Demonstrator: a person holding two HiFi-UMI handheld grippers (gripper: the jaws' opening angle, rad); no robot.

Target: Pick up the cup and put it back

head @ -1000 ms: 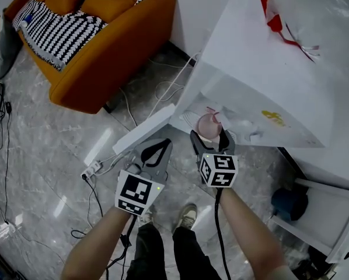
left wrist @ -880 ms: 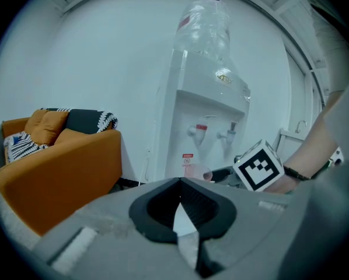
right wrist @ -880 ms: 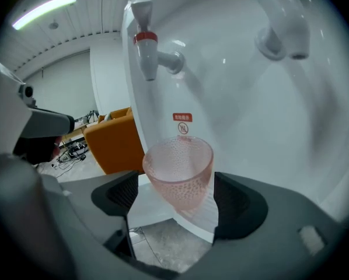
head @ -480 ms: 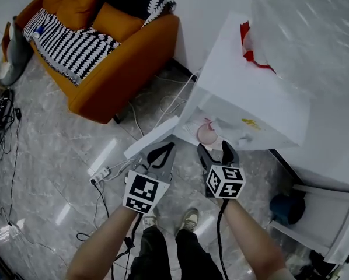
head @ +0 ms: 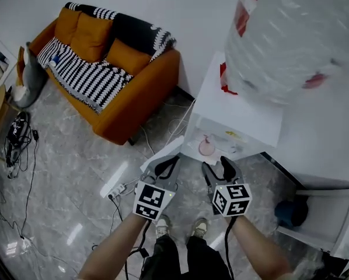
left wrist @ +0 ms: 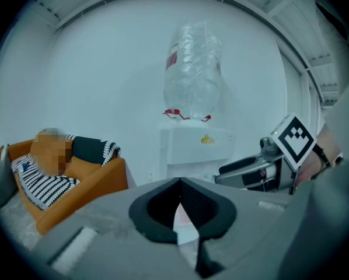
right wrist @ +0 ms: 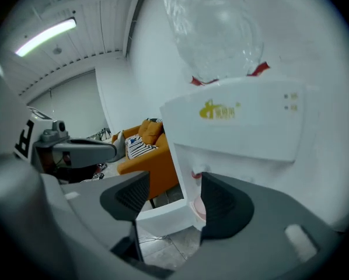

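A small pale pink cup point(head: 206, 148) stands upright, mouth up, in the open recess at the front of the white water dispenser point(head: 238, 107), resting on the recess floor

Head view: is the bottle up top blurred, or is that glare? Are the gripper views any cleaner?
Head view: the bottle is smeared, apparently by motion blur rather than glare; the sofa is sharp. Left gripper view: fisheye, dark corners, bluish cast, bottle fairly crisp. Right gripper view: fisheye bends the dispenser, and the ceiling lamp is blown out.
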